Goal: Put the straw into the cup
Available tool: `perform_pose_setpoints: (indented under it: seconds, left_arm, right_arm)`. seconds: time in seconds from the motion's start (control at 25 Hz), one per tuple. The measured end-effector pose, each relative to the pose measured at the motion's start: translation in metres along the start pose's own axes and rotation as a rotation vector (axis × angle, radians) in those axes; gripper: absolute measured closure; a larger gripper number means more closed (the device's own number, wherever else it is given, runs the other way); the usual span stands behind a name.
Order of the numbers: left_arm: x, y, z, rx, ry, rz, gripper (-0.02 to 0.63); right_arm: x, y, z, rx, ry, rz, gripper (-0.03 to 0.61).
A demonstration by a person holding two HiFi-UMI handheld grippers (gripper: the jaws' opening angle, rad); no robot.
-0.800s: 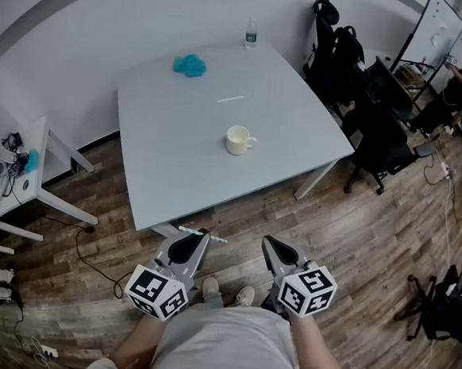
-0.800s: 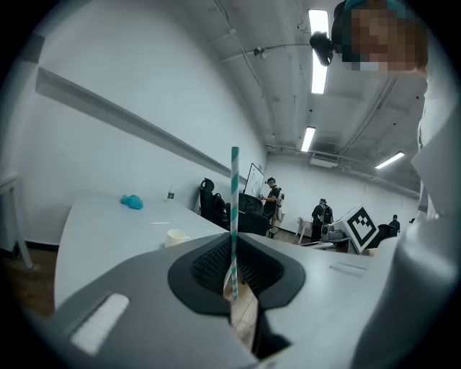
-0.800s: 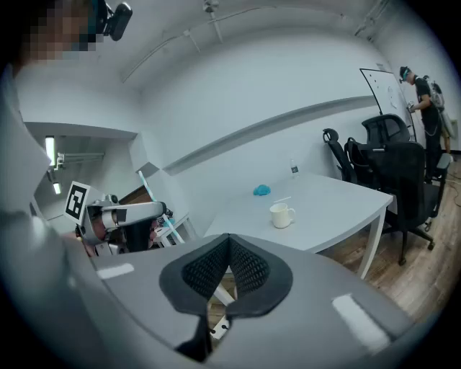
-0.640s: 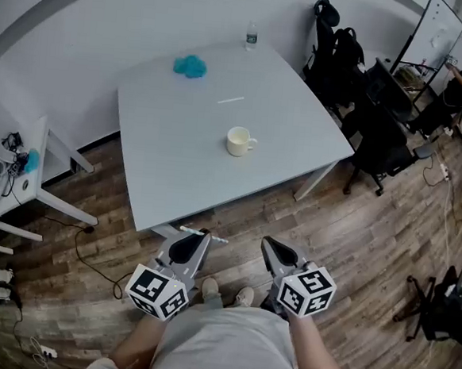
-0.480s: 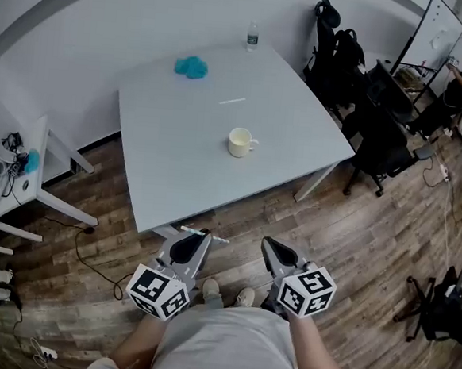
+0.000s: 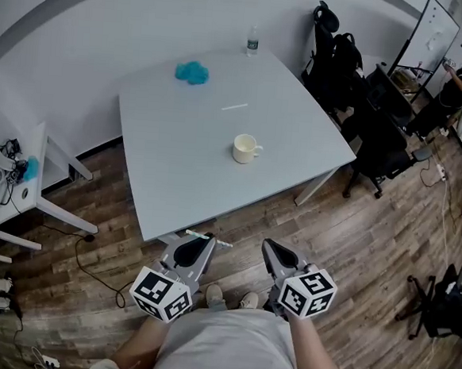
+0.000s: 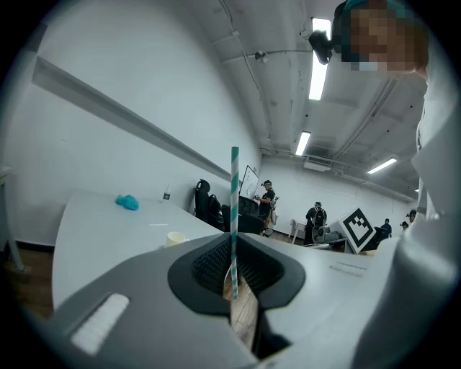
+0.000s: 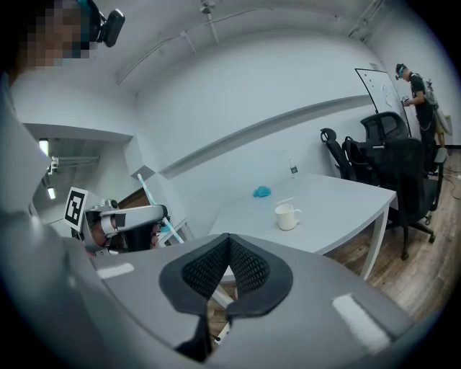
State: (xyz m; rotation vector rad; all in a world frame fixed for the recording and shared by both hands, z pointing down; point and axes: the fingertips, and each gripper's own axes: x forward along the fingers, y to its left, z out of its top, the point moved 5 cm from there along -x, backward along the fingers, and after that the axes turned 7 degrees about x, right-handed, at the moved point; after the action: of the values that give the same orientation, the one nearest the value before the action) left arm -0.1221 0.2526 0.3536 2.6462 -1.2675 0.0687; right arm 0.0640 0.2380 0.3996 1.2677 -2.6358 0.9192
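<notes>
A cream cup [image 6: 246, 148] with a handle stands near the middle of the grey table [image 6: 168, 175]; it also shows small in both gripper views [image 7: 175, 237] [image 8: 287, 215]. My left gripper [image 6: 203, 239] is shut on a white straw with teal stripes [image 6: 208, 238], held over the floor just short of the table's near edge. In the left gripper view the straw [image 7: 234, 216] stands upright between the closed jaws. My right gripper [image 6: 268, 245] is shut on nothing, beside the left one. A second white straw [image 6: 235, 106] lies on the table beyond the cup.
A teal cloth [image 6: 192, 72] and a water bottle [image 6: 252, 40] sit at the table's far side. Black office chairs [image 6: 368, 111] crowd the right. A small white side table [image 6: 16, 183] stands at the left. A person [image 6: 461, 74] stands by a whiteboard far right.
The view has shifted slightly, so the table and cup sit a little lower and to the right. Both grippers hold their places, the straw still clamped in the left.
</notes>
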Motion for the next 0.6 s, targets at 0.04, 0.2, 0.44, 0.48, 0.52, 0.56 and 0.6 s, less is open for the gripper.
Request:
perform_pose_setpoints:
  seconds: [0.04,0.2,0.44,0.48,0.52,0.56,0.6]
  left_arm:
    - [-0.002,0.003,0.0,0.0,-0.001,-0.005,0.572]
    - [-0.008,0.01,-0.003,0.008,0.007,-0.034,0.572]
    - [-0.012,0.021,-0.006,0.004,0.019,-0.054,0.572]
    - [-0.011,0.022,-0.006,0.003,0.019,-0.058,0.572]
    - [-0.009,0.023,-0.006,0.003,0.018,-0.061,0.572]
    - [-0.006,0.025,-0.006,0.004,0.017,-0.064,0.572]
    - [-0.003,0.028,-0.006,0.005,0.016,-0.067,0.572]
  right_arm:
    - [0.002,0.003,-0.001,-0.001,-0.002,-0.003,0.572]
    - [0.008,0.012,-0.003,-0.001,-0.019,-0.013,0.572]
    - [0.018,0.02,-0.012,-0.002,-0.013,-0.028,0.572]
    - [0.018,0.019,-0.013,0.0,-0.012,-0.031,0.572]
    - [0.019,0.018,-0.012,0.004,-0.014,-0.034,0.572]
    - [0.02,0.016,-0.011,0.008,-0.016,-0.037,0.572]
    - [0.022,0.014,-0.01,0.012,-0.019,-0.038,0.572]
